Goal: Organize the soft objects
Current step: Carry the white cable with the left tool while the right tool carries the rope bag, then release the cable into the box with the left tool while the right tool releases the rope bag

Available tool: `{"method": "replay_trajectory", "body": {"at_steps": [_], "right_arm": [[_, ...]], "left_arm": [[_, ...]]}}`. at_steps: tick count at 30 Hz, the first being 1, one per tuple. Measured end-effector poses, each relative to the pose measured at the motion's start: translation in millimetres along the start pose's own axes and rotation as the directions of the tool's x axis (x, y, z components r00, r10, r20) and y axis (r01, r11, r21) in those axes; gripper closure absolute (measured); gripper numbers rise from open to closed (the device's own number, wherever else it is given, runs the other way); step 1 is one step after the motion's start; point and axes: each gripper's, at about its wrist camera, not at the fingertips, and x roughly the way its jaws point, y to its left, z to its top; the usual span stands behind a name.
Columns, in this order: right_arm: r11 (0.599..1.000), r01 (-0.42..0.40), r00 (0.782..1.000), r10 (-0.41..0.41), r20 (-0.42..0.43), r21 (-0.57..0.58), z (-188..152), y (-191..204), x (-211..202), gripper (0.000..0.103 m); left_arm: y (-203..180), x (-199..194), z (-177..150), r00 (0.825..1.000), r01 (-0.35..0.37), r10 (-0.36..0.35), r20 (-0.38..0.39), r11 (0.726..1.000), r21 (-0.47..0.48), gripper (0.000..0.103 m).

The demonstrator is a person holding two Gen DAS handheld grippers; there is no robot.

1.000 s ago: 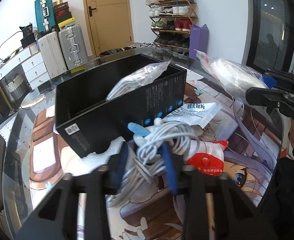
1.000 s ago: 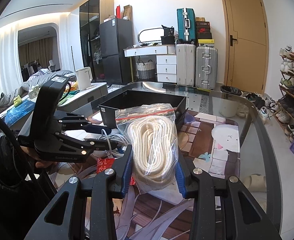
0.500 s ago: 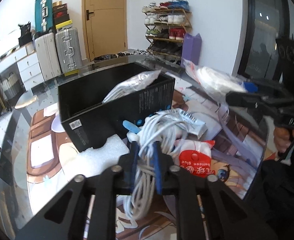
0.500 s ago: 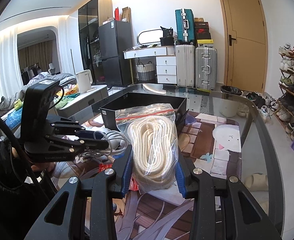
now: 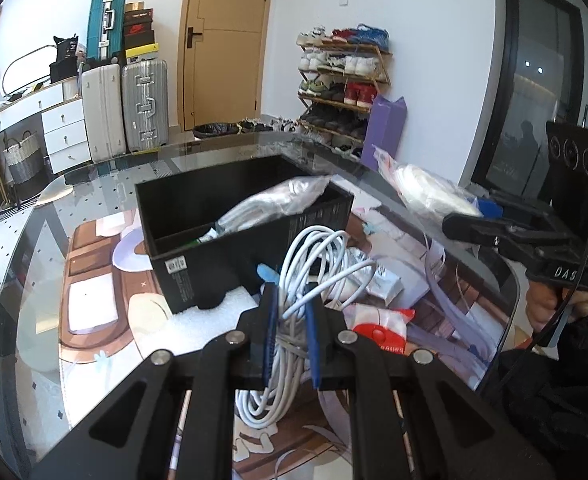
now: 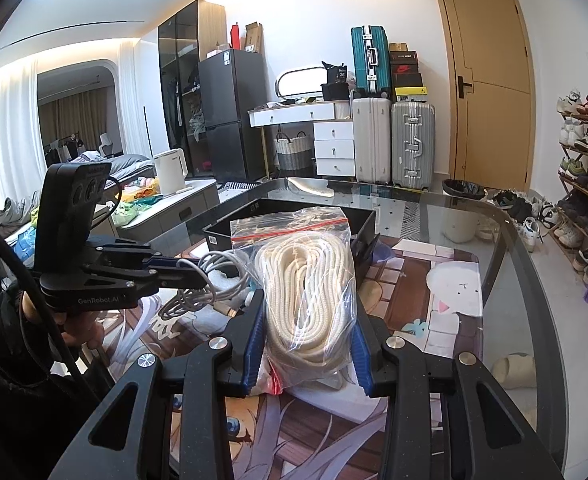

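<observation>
Behind black box (image 5: 254, 240) wall, half-hidden bag (image 5: 278, 200)

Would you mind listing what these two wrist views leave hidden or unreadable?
- Black box: in the left wrist view its near wall hides most of the inside, beneath the bagged item.
- Red packet: left wrist view, the left gripper, shut on the white cable bundle, cuts off its label.
- Right wrist view: the bag of white rope in the right gripper hides the box's inside.
</observation>
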Motion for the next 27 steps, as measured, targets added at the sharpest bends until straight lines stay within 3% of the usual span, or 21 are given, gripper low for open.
{"method": "replay_trajectory", "body": {"at_steps": [11, 27], "right_arm": [[1.0, 0.019, 1.0, -0.019, 0.01, 0.006, 17.5, -1.5, 5.0, 0.066], [0.998, 0.033, 0.999, -0.033, -0.007, 0.052, 52.4, -12.3, 23.9, 0.066]], "left_arm": [[9.2, -18.9, 18.0, 0.996, -0.032, 0.036, 0.082, 0.998, -0.047, 0.092], [18.5, -10.8, 51.1, 0.985, -0.11, 0.122, 0.118, 0.988, -0.105, 0.092]]}}
